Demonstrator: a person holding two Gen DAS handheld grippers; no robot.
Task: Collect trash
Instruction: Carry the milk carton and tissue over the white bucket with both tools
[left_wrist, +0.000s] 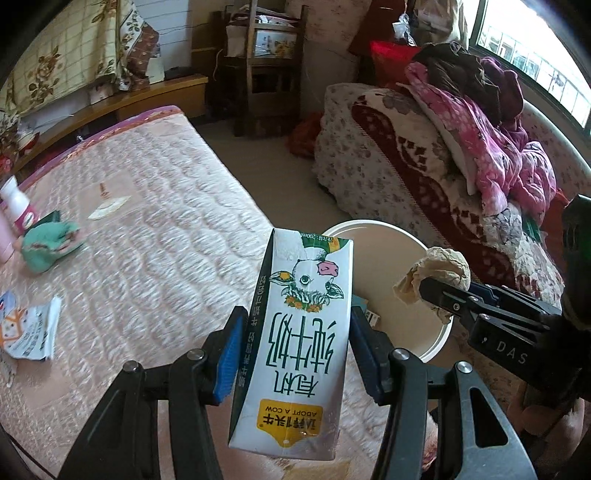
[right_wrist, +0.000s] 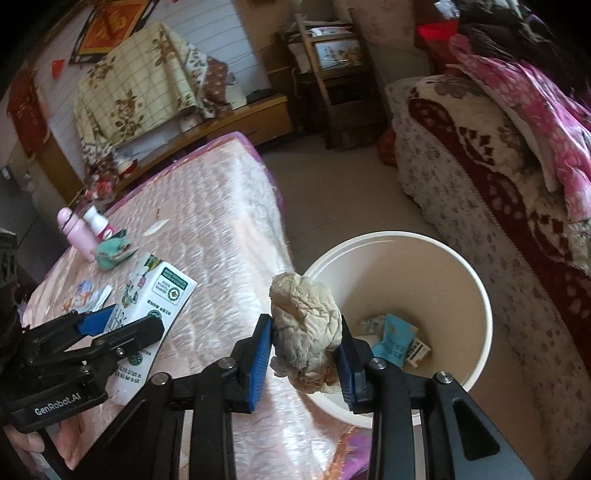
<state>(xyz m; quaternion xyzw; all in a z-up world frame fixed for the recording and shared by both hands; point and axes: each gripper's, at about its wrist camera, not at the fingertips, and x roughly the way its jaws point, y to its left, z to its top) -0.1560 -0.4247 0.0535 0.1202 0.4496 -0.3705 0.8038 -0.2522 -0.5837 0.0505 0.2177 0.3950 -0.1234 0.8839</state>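
My left gripper (left_wrist: 295, 350) is shut on a white milk carton (left_wrist: 299, 332) with a cow drawing, held over the bed's edge beside the white waste bin (left_wrist: 441, 332). The same carton (right_wrist: 155, 299) shows at the left of the right wrist view, in the left gripper (right_wrist: 122, 325). My right gripper (right_wrist: 304, 354) is shut on a crumpled beige paper wad (right_wrist: 306, 332), held at the near rim of the bin (right_wrist: 480, 302). Some wrappers (right_wrist: 395, 338) lie at the bin's bottom. The right gripper (left_wrist: 439, 295) with the paper wad (left_wrist: 439, 269) appears over the bin in the left wrist view.
On the pink quilted bed (left_wrist: 147, 221) lie a torn wrapper (left_wrist: 29, 328), a green cloth (left_wrist: 48, 243), a white bottle (left_wrist: 16, 206) and a small paper scrap (left_wrist: 109, 208). A pink bottle (right_wrist: 77, 232) stands beside them. A sofa piled with clothes (left_wrist: 461, 147) is right of the bin.
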